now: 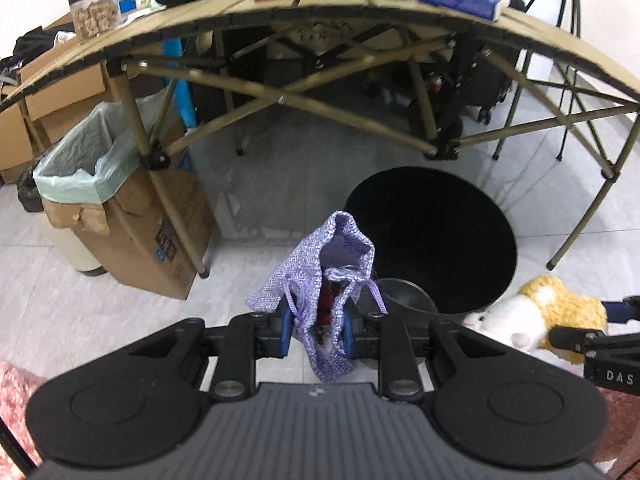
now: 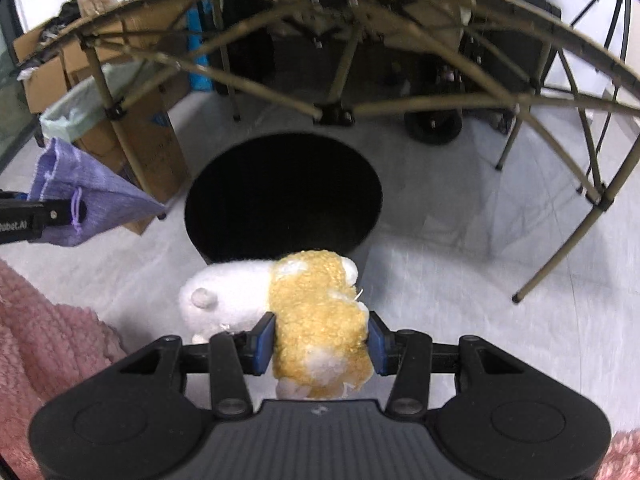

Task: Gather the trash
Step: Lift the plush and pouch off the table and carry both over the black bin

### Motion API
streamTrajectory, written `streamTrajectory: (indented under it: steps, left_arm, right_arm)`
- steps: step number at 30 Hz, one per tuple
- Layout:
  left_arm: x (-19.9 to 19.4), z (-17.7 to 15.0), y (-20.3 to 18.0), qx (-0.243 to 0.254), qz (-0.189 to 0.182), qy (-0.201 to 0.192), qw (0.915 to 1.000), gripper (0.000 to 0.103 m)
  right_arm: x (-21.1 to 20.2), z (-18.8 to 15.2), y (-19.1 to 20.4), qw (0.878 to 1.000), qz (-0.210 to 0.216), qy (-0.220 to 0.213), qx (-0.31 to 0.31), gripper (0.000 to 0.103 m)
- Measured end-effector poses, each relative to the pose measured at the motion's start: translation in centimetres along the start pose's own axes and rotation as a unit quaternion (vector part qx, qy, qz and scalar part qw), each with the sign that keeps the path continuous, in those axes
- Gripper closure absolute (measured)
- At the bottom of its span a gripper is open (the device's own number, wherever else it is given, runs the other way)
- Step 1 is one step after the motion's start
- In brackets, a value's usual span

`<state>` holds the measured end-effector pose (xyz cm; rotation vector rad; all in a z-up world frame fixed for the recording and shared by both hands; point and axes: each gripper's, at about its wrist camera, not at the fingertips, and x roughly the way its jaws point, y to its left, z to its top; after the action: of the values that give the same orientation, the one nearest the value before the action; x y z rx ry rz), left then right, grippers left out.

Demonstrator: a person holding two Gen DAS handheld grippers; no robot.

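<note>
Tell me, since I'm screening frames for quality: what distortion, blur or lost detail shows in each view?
Left wrist: fisheye bows the table edge into an arch; the bin interior is pure black. Right wrist: the same bowing, table legs smeared and soft, bin mouth featureless, plush fairly sharp.

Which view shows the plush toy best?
The right wrist view: the plush toy sits centred, clamped in the right gripper, by the black bin. The left wrist view catches it only sideways at the right edge.
</note>
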<state>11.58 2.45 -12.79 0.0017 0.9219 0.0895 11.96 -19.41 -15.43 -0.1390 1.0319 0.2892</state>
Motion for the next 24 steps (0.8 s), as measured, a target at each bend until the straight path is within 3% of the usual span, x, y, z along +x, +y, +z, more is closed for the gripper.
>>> streamTrajectory:
  steps: [5,13,24]
  left_arm:
    - [1.4,0.3,0.2,-0.007,0.002,0.017,0.9998,0.079]
    - [2.6,1.0,-0.1,-0.011,0.004,0.029,0.9995,0.079]
    - [3.4,2.1,-0.2,-0.011,0.013,0.023,0.9996,0.079]
  right_arm:
    - [1.5,-0.2,-0.3,0.999,-0.006,0.031,0.013,0.058]
    - [3.2,0.3,-0.6,0.999,-0.011,0.045,0.019,0.058]
    - [2.4,2.8,-0.5,1.0,-0.002,0.002,0.009,0.059]
